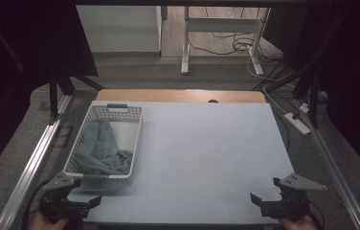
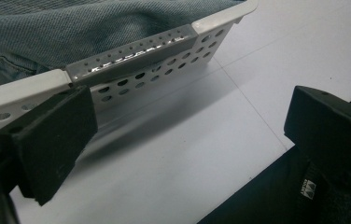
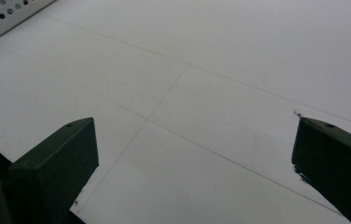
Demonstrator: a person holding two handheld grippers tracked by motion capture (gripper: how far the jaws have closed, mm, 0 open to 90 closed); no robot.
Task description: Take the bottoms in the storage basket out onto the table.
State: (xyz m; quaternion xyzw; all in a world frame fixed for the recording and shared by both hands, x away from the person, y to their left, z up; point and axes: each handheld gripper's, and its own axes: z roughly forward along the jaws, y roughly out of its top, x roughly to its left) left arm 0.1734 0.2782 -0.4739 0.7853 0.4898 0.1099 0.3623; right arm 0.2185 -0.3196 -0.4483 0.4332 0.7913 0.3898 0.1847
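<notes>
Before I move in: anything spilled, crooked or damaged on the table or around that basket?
Nothing stands out. The white basket sits flat at the table's left side with the blue-grey cloth bunched inside it. The left gripper and right gripper are both open and empty at the near edge.

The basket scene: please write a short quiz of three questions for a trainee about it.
1. True or false: the white basket stands on the left part of the table.
2. What lies in the basket? A) blue-grey cloth B) bottles C) nothing
3. Fill in: the left gripper and the right gripper both have their jaws ____.

Key: 1 true. 2 A, the blue-grey cloth. 3 open.
</notes>
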